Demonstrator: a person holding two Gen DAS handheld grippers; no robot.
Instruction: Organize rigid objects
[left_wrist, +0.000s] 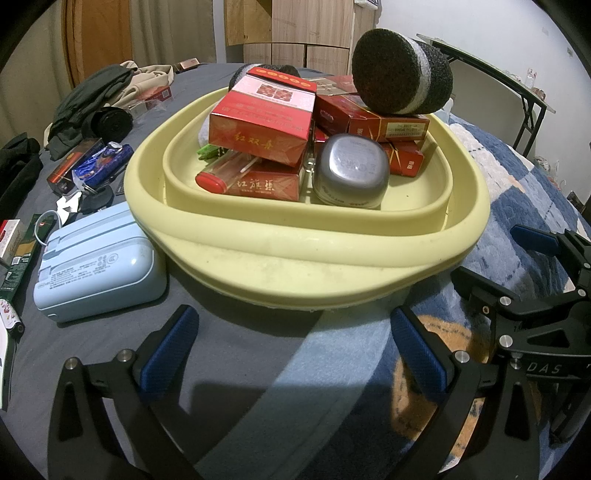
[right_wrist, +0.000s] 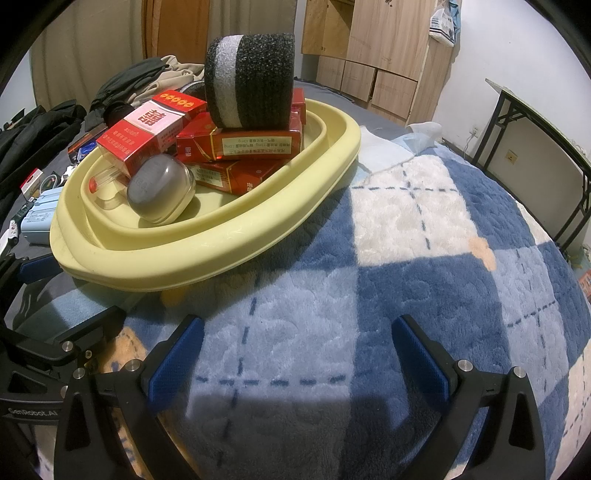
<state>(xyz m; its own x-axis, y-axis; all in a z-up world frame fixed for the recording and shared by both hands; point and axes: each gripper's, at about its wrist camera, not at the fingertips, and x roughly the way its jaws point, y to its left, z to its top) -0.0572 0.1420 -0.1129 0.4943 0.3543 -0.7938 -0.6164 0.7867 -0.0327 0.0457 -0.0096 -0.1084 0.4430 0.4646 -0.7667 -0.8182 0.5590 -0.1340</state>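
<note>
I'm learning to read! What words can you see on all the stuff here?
"红双喜": top red box.
"红旗渠": lower red box.
"DAS": right gripper, seen from the left wrist.
"GenRobot.AI": left gripper, seen from the right wrist.
Blue case, silver tin, other boxes' side labels: print too small or blurred.

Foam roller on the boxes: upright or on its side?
On its side: foam roller shows its round end face in the left view, lying atop the red boxes.

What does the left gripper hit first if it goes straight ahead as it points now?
Probably the near rim of the yellow basin: it fills the line ahead of the open left gripper, with only bare bedding between. Depth is uncertain through the fisheye.
</note>
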